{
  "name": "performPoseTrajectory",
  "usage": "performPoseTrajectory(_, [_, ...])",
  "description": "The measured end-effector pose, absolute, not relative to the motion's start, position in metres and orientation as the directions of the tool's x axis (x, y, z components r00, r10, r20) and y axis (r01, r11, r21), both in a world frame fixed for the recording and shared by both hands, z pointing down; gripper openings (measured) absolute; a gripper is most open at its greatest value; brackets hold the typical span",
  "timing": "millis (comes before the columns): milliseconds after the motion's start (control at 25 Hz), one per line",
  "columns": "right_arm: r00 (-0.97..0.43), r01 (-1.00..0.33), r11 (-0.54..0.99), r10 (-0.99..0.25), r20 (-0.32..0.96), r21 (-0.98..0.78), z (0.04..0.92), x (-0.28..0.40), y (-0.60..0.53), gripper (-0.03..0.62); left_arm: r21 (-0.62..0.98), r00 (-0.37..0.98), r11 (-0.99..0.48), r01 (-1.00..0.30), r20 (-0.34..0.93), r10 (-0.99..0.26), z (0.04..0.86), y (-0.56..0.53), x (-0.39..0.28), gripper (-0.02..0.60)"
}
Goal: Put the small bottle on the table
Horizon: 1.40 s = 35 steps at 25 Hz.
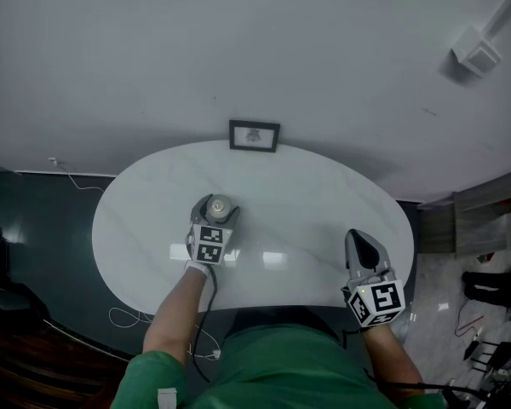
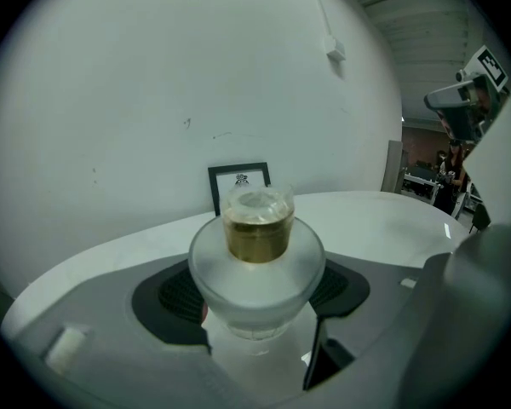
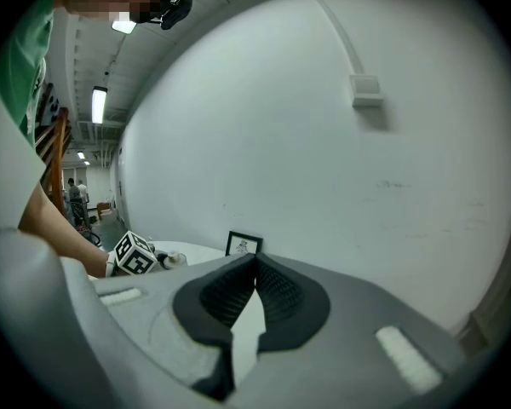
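Left gripper [image 1: 218,210] clamps a small frosted-glass bottle [image 2: 257,267], its gold neck visible only in the left gripper view. Right gripper [image 3: 255,260] is closed and empty. A black-framed picture [image 1: 255,135] stands beyond.

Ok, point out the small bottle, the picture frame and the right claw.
small bottle [image 2: 257,267], left gripper view, on its frosted shoulder.
picture frame [image 1: 255,135], head view, on its middle.
right claw [image 3: 255,261], right gripper view, where the closed tips meet.
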State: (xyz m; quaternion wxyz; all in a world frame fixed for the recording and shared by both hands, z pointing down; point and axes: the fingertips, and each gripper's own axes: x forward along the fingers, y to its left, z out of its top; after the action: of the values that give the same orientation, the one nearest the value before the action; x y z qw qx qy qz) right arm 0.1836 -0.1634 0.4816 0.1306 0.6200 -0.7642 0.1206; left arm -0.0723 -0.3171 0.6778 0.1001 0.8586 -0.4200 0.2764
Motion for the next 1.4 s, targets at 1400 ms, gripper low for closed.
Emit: performPoseTrajectory(1400, [-0.201,-0.979,0.202,-0.896,0.396,-0.040,0.499,0.175,-0.167,0.003,-0.047,0.483,-0.622,-0.782,0.584,-0.652,0.717,-0.326,-0.073,0.345])
